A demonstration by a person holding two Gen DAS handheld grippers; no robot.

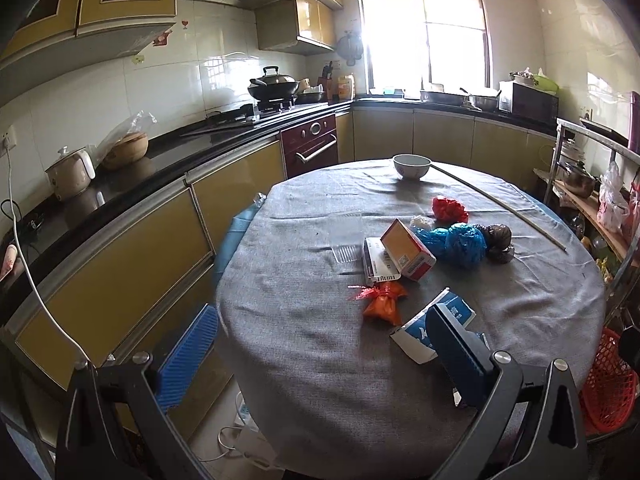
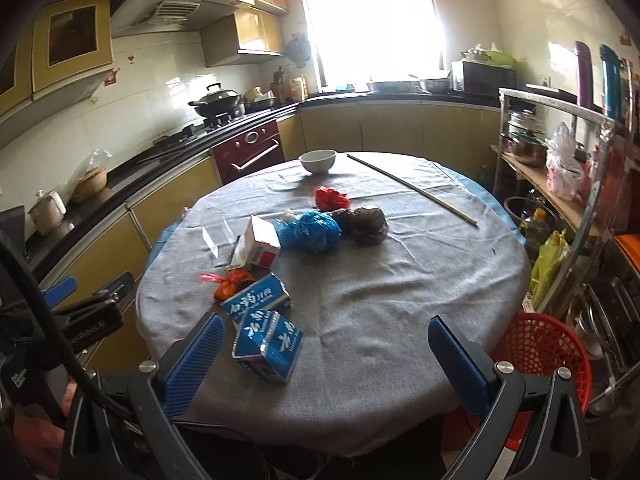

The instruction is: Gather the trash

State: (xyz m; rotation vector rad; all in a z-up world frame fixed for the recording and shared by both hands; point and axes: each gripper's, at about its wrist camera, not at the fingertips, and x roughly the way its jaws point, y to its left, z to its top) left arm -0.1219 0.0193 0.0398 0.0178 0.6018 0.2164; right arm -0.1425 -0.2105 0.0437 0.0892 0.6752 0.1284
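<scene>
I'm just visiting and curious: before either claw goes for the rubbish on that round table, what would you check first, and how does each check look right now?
1. Left claw open and holding nothing: ok.
2. Right claw open and holding nothing: ok.
3. Nearest rubbish, the blue box, lies unobstructed on the table: ok.
4. A bin is within view, the red basket beside the table: ok.
5. The white bowl, not rubbish, stands well away from the pile: ok.
6. Whether the blue box is empty: cannot tell.
</scene>
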